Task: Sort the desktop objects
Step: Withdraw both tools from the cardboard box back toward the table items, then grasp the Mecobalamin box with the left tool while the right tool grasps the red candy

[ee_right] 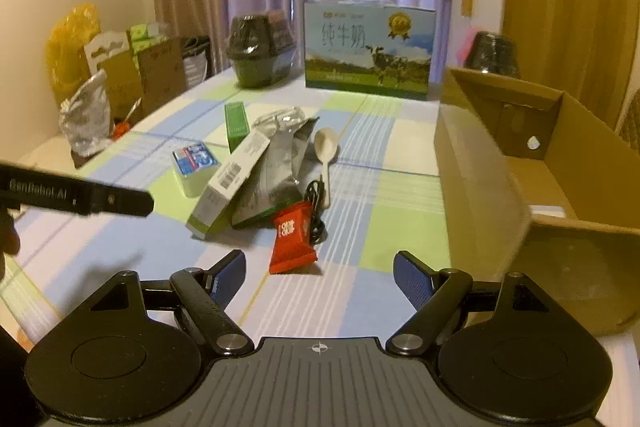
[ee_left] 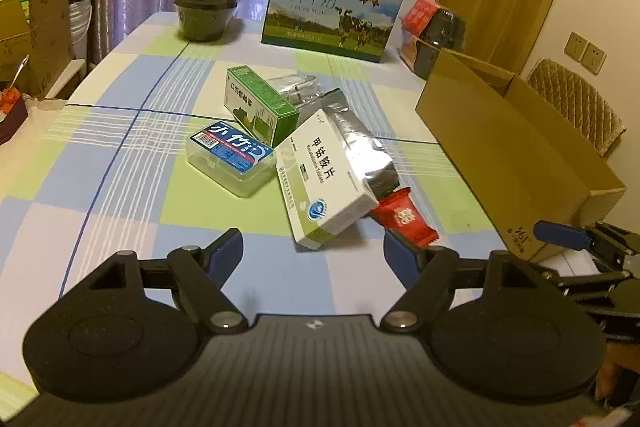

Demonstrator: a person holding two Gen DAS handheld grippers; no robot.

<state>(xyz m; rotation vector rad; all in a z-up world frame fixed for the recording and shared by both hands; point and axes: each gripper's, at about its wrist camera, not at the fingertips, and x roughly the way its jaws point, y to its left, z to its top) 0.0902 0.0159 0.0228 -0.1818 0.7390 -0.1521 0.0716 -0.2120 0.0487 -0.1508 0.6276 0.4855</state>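
Left gripper [ee_left: 313, 251]: jaws spread wide, empty, low over the checked tablecloth [ee_left: 120, 155].
Right gripper [ee_right: 319, 273]: jaws apart, empty, just short of the red snack packet [ee_right: 291, 242].
Pile: white-green medicine box [ee_left: 324, 183], green box [ee_left: 260, 103], clear plastic case [ee_left: 232, 157], foil pouches [ee_right: 276, 163], spoon [ee_right: 326, 151], black cable [ee_right: 316, 211], all mid-table.
Cardboard box [ee_right: 480, 163]: open at right; contents mostly hidden.
Progress: apparently early; whole pile left.

Left gripper [ee_left: 313, 255] and right gripper [ee_right: 319, 277] both hovering level, jaws spread wide, gripping nothing.
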